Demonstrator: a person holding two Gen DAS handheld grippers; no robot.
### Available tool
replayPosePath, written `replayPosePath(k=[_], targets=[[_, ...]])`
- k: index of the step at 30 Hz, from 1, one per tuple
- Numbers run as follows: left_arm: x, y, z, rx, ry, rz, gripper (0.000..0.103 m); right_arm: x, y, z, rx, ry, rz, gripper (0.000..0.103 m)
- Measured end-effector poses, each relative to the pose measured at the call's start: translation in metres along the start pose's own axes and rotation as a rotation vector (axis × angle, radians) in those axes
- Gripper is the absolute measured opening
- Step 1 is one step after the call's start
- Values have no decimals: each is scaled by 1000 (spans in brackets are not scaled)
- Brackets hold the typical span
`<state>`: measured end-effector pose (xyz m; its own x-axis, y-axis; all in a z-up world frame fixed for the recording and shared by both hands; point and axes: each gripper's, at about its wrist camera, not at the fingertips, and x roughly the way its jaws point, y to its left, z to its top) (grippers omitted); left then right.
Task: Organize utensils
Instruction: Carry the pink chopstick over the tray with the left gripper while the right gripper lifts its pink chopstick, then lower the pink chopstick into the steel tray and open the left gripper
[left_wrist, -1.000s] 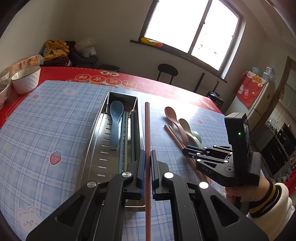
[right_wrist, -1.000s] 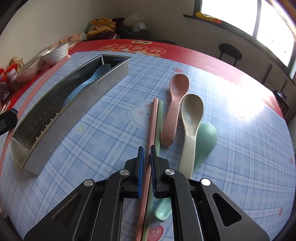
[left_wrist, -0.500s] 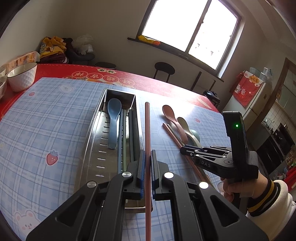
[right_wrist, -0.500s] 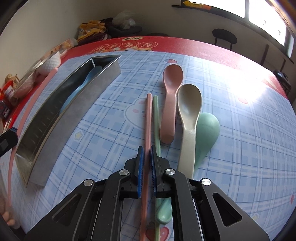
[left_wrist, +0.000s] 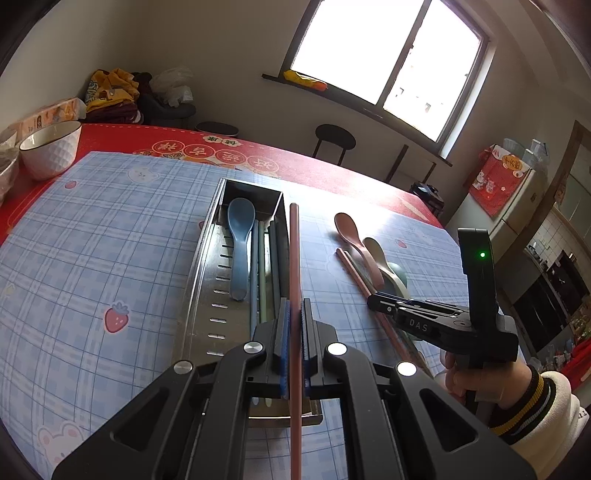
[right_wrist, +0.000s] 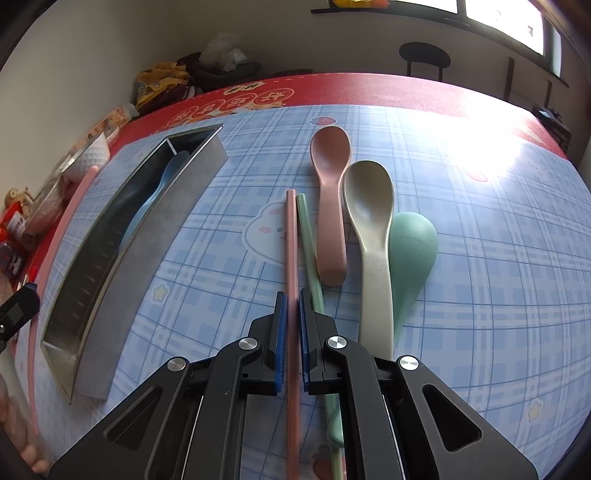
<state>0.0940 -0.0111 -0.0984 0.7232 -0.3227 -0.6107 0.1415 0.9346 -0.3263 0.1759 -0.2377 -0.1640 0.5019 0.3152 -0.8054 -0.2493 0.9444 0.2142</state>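
Observation:
My left gripper (left_wrist: 294, 314) is shut on a pink chopstick (left_wrist: 294, 258) and holds it above the right wall of the steel utensil tray (left_wrist: 201, 273). The tray holds a blue spoon (left_wrist: 239, 236) and several chopsticks. My right gripper (right_wrist: 291, 299) is shut on a second pink chopstick (right_wrist: 291, 236), low over the mat. Beside it lie a green chopstick (right_wrist: 308, 243), a pink spoon (right_wrist: 330, 206), a beige spoon (right_wrist: 371, 229) and a green spoon (right_wrist: 412, 251). The right gripper also shows in the left wrist view (left_wrist: 373, 301).
A blue checked mat (left_wrist: 92, 240) covers a red table (left_wrist: 110, 136). A white bowl (left_wrist: 50, 147) and food packets stand at the far left edge. Stools (left_wrist: 334, 138) stand beyond the table under the window.
The right gripper has lifted and tilted a little with its pink chopstick. The left gripper has risen slightly with its chopstick, still over the tray's right wall.

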Motion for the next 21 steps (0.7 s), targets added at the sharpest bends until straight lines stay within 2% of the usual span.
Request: replayPosePath(k=[6,15,21], targets=[[-5,10,4,-24,-12,15,6,-1,12,2,18,-19,63,6],[-10,22,11,-48,-23,34,6,-22,33,13,58,-133,167,6],[-11,29,17,-56,-27,44,6,-25,38,22,132,-200,230,6]])
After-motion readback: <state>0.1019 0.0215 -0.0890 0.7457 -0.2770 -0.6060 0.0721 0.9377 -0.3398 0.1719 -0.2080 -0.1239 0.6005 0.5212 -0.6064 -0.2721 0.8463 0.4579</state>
